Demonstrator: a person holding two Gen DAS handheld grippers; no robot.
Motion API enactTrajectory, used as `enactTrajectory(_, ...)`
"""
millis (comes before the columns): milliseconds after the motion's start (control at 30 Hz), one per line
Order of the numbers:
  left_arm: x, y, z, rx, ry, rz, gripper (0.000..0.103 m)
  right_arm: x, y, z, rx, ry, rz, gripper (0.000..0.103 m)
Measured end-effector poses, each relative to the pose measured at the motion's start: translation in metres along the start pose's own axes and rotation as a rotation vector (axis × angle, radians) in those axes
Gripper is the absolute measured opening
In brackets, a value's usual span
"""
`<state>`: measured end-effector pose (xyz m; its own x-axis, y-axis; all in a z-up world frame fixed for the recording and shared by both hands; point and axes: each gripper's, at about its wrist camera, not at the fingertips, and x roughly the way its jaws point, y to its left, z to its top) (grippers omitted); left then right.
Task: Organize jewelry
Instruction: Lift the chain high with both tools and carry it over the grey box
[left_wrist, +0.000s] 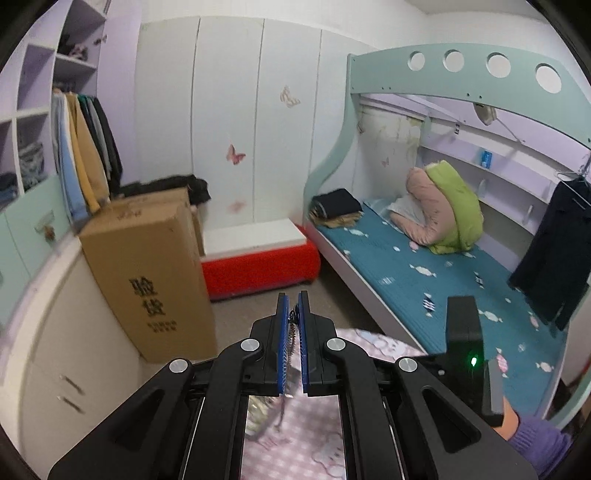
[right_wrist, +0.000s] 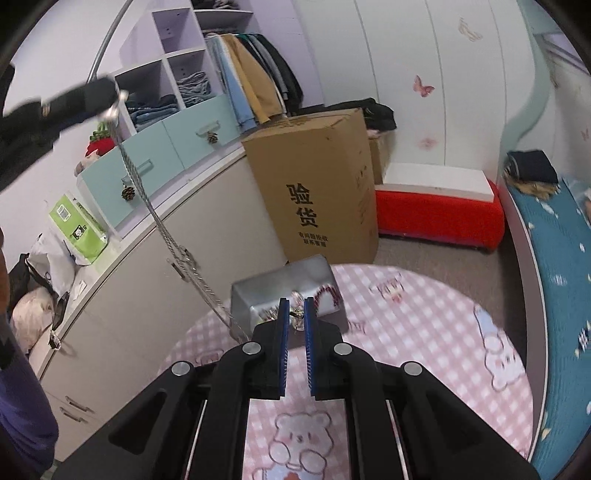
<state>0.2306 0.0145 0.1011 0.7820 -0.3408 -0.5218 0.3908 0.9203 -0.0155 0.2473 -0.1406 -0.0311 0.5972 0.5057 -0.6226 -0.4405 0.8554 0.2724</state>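
A silver chain necklace (right_wrist: 162, 229) stretches slantwise through the air between my two grippers. In the right wrist view my right gripper (right_wrist: 296, 308) is shut on the chain's lower end, above the pink checked tablecloth (right_wrist: 424, 332). The chain rises up and left to my left gripper (right_wrist: 110, 101), which is blurred. In the left wrist view my left gripper (left_wrist: 293, 306) is shut on the chain (left_wrist: 293, 341), which hangs down between its blue pads. A silver metal box (right_wrist: 288, 284) stands on the table just beyond my right fingertips; I cannot see inside it.
A tall cardboard box (right_wrist: 317, 184) stands on the floor behind the table, next to a red bench (right_wrist: 439, 218). A beige cabinet (right_wrist: 155, 266) runs along the left, a bed with a blue cover (left_wrist: 424, 280) along the right. A person's purple sleeve (left_wrist: 535, 446) shows at the lower right.
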Motion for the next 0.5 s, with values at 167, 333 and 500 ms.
enactTrajectory(167,-0.013,0.017,0.033,0.003,-0.046,0.036,0.006,0.012,0.015,0.021,-0.018,0.013,0.004,0.008)
enactTrajectory(333,-0.025,0.034,0.059,0.003,-0.085,0.057,0.006,0.019,0.023,0.033,-0.026,0.019,0.006,0.008)
enactTrajectory(500,-0.015,0.043,0.056,0.012,-0.061,0.055,0.006,0.023,0.028,0.047,-0.027,0.019,0.004,0.008)
